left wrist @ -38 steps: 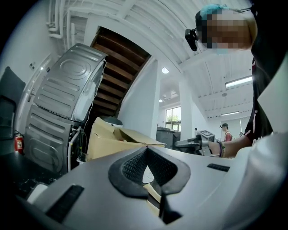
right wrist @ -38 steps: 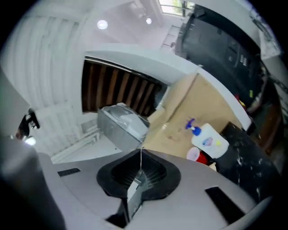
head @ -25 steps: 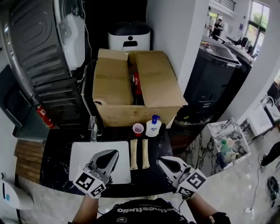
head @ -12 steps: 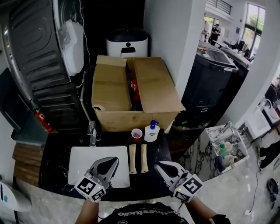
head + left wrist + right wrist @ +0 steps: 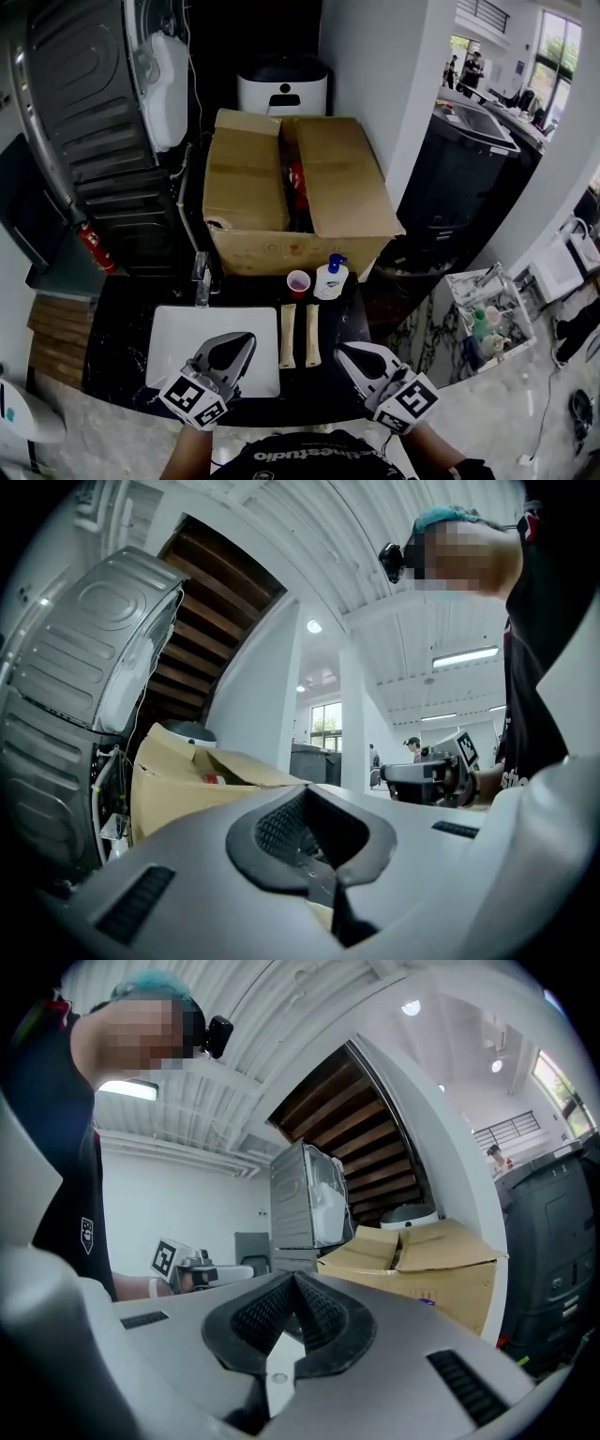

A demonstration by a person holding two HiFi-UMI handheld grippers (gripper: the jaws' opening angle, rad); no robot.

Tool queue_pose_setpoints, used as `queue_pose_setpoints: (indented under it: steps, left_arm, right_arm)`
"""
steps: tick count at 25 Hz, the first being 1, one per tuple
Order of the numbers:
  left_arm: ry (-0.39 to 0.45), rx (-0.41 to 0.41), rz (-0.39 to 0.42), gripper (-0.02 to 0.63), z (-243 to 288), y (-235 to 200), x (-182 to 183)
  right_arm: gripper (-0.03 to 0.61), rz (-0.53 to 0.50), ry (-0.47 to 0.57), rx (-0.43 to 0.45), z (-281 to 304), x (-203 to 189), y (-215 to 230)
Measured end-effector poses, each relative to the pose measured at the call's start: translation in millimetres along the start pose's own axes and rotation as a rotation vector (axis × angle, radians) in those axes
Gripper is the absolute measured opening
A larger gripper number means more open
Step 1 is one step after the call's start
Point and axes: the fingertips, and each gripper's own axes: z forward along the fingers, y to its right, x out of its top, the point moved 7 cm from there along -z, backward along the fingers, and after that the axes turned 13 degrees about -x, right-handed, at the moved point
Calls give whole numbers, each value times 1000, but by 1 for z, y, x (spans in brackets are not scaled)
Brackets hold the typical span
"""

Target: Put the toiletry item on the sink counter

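A white soap bottle with a blue pump (image 5: 330,277) stands on the black marble counter (image 5: 122,323), next to a pink cup (image 5: 298,281). Two beige sticks (image 5: 287,335) lie side by side in front of them. Behind stands an open cardboard box (image 5: 253,183) with something red (image 5: 295,184) inside. My left gripper (image 5: 242,341) hovers over the white sink basin's (image 5: 173,342) right edge, shut and empty. Over the counter's front right part, my right gripper (image 5: 344,352) is likewise shut and holds nothing. In the gripper views both the left gripper (image 5: 317,841) and the right gripper (image 5: 292,1321) have their jaws together and point up toward the box (image 5: 441,1251).
A faucet (image 5: 202,278) stands behind the basin. A grey appliance door (image 5: 84,112) and a red fire extinguisher (image 5: 96,249) are at the left. A white bin (image 5: 281,86) sits behind the box. A black appliance (image 5: 459,164) and a wire rack with bottles (image 5: 487,314) are at the right.
Both grippers stay shut in nearly the same place over the counter's front. Only the head view has shifted a little.
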Motion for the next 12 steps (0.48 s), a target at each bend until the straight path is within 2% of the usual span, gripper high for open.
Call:
queue_pose_setpoints:
  steps: [3,12]
  left_arm:
    - [-18,3,14,12,2,1,-2]
    - [5,9,-15,12,4,-3,-2]
  right_arm:
    - [37,5,8,7,1,1,0]
    - [37,2,9,11,4,6,2]
